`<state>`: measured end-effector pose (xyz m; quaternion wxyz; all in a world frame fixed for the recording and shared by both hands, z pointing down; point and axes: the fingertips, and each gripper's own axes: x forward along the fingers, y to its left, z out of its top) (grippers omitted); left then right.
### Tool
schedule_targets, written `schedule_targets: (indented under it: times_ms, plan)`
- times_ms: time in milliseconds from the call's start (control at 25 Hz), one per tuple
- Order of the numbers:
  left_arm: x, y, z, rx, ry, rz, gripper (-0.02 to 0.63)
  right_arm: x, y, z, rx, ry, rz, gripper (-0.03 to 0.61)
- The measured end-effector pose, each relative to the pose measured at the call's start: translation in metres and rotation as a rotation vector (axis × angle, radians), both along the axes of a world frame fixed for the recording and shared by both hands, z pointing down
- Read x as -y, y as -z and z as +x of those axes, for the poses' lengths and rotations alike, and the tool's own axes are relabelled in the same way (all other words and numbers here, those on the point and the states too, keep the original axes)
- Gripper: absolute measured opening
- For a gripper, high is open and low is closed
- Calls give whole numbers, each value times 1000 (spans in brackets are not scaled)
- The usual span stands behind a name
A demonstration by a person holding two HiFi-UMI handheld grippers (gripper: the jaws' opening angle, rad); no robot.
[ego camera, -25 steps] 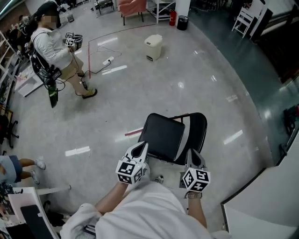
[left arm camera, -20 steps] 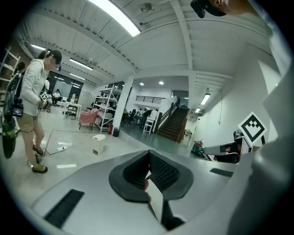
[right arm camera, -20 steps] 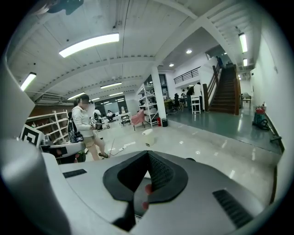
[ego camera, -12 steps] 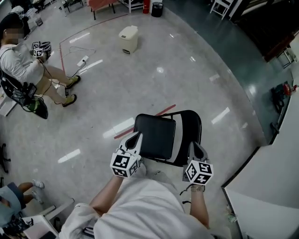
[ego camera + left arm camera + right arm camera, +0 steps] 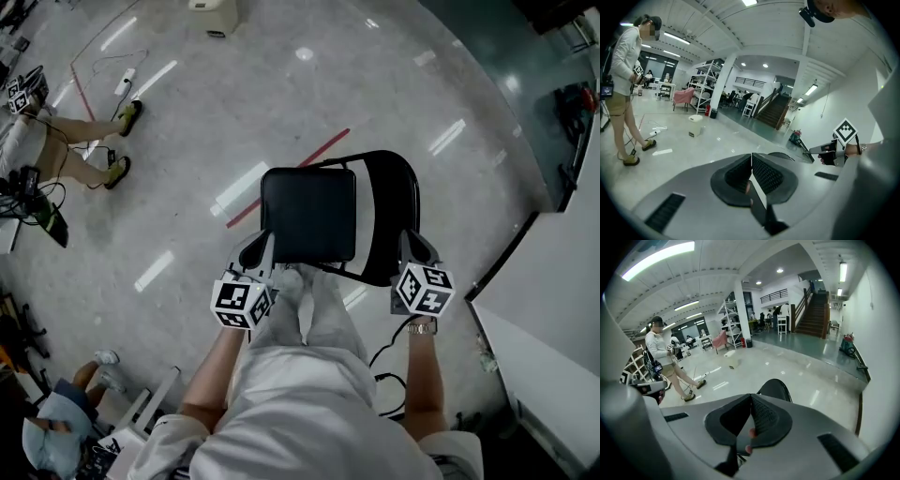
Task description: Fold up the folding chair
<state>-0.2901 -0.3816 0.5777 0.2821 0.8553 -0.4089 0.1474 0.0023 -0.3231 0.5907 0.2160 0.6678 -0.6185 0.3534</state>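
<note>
no legible text, labels, brands or numbers

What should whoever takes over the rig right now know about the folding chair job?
Left gripper: fingers together, empty, at the near left corner of the seat.
Right gripper: fingers together, empty, beside the near edge of the backrest.
Folding chair: standing fully open on the floor.
Done: nothing folded yet.
Left: take hold of the chair and fold it shut.

Right gripper (image 5: 750,398) closed — probably chair (image 5: 775,389) beyond.
</note>
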Motion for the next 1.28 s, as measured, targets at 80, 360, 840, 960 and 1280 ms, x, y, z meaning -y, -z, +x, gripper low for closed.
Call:
schedule_targets:
  times_ms: [80, 360, 840, 960, 1280]
  plan:
    - [8, -20, 6, 12, -3, -21, 12, 11, -22, 16, -29, 8, -33, 3]
    - [26, -88, 35, 25, -45, -100, 12, 18, -103, 62, -74, 28, -207, 202]
    - [35, -223, 31, 27, -80, -278, 197, -6, -208, 84, -35, 111, -465, 244]
    - [36, -263, 15, 31, -82, -332, 237, -10, -214, 80, -45, 130, -516, 238]
    - [32, -392, -38, 39, -23, -512, 291, -16, -223, 80, 16, 109, -583, 221]
